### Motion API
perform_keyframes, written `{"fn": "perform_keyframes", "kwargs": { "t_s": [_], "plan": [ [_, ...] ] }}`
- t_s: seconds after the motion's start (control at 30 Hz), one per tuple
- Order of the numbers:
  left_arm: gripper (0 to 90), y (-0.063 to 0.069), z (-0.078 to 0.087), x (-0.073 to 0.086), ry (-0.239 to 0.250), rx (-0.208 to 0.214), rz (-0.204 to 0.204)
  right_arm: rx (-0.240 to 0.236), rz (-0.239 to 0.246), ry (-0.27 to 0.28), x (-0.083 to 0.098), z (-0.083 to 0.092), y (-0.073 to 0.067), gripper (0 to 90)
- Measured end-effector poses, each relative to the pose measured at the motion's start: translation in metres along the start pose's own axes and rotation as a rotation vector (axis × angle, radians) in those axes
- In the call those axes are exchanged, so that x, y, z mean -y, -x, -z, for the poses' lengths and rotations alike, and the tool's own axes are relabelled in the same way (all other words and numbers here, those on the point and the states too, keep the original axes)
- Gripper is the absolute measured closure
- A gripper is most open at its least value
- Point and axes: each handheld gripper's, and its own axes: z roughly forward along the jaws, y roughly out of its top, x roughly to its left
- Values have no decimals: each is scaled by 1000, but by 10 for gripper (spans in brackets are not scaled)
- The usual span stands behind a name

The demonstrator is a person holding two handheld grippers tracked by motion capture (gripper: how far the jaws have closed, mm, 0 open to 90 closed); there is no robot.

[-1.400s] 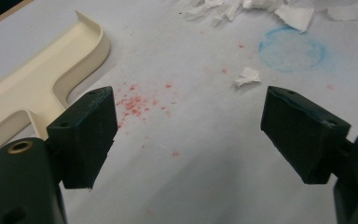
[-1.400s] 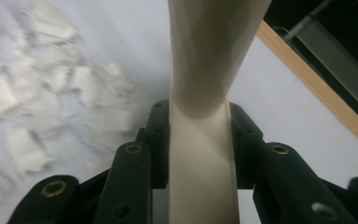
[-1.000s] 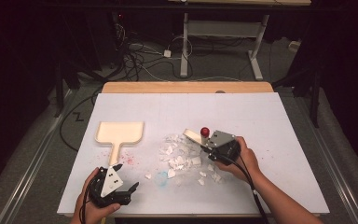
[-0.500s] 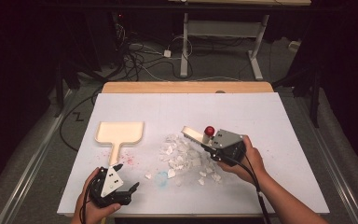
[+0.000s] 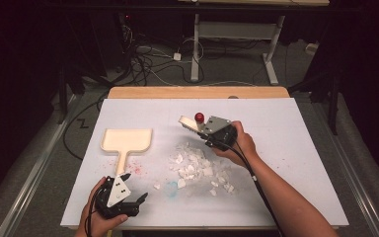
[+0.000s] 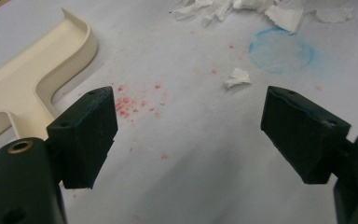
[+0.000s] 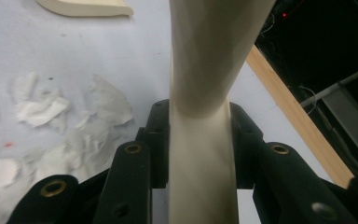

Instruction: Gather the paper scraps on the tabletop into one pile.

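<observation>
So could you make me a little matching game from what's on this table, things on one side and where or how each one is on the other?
Things:
1. dustpan
2. brush
3. paper scraps
4. left gripper

States:
a. jaws apart, nothing between them
b. clamped in the right gripper
c. piled mid-table
d. lying flat, handle toward the person

Pairs: 1-d, 2-b, 3-c, 4-a
</observation>
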Motion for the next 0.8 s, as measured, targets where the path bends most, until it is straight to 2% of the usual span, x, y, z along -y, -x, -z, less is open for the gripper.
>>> {"fn": "perform_keyframes", "kwargs": {
  "t_s": [0.03, 0.07, 0.13, 0.17, 0.2, 0.23, 0.27, 0.3, 0.4, 0.43, 0.5, 0.57, 0.6, 0.73, 0.8],
  "plan": [
    [179, 0, -1, 0, -3, 0, -2, 3, 13, 2, 0, -6, 0, 678],
    [179, 0, -1, 0, -3, 4, 2, -20, 10, -1, 1, -18, 0, 678],
    [179, 1, -2, 0, -11, 10, 11, -31, 13, -2, 1, -21, 0, 678],
    [179, 0, -2, 0, -7, 6, 0, -51, 7, -3, 1, -24, -2, 678],
    [179, 0, -2, 0, -6, 6, -1, -71, 16, -3, 0, -26, -4, 678],
    [179, 0, -2, 0, -5, 7, 4, -100, 49, -2, -3, -25, -10, 678],
    [179, 0, -2, 0, -5, 7, 4, -100, 49, -2, -3, -25, -10, 678],
    [179, 0, -1, 1, -6, 9, 15, -149, 71, 19, -4, -21, -17, 678],
    [179, 0, 0, 1, -2, 6, 17, -174, 96, 20, -4, -17, -25, 678],
    [179, -1, 0, 0, 5, 1, 7, -194, 148, 34, -4, -10, -34, 678],
    [179, 0, 1, 0, -2, 5, 16, -206, 150, 36, -4, -8, -37, 678],
    [179, 0, 1, 0, -2, 5, 15, -243, 188, 48, -2, -1, -42, 678],
    [179, 0, 1, 0, -2, 5, 15, -246, 186, 52, -1, 2, -46, 678],
    [179, 1, 1, -1, 4, 2, 0, -303, 227, 59, 6, 18, -55, 677],
    [179, 1, 1, -1, 4, 3, -2, -310, 230, 60, 8, 21, -56, 677]
  ]
}}
